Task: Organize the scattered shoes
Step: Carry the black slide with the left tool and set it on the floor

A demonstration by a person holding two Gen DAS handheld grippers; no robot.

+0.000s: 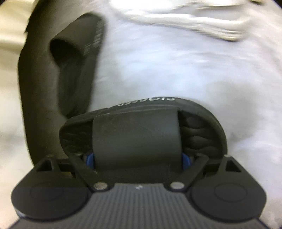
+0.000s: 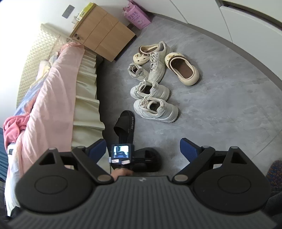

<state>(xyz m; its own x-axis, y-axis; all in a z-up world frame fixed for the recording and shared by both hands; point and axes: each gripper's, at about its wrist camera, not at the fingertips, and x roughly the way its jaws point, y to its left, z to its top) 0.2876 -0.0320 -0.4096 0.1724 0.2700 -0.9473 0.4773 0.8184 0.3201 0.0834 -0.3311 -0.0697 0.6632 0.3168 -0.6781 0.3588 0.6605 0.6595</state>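
two black slides in the left wrist view: one black slide (image 1: 141,133) clamped by its strap between the blue pads of the left hand-held gripper (image 1: 137,159), the second black slide (image 1: 60,70) just beyond on the left, blurred, on the pale grey floor (image 1: 176,79). white shoe shape smeared along the top edge, too blurred to tell more.

right hand-held gripper (image 2: 142,149) spread wide, holding nothing, hanging above the floor. below it the left tool with its small screen (image 2: 121,151), the held slide partly hidden beneath, the other slide (image 2: 126,126) lying beside the bed (image 2: 52,98). further out a loose cluster: two white chunky sneakers (image 2: 155,105) side by side, two white lace-up sneakers (image 2: 149,68) touching, two cream clogs (image 2: 183,70) at the far end. wooden cabinet (image 2: 102,35) and pink box (image 2: 136,16) near the wall.
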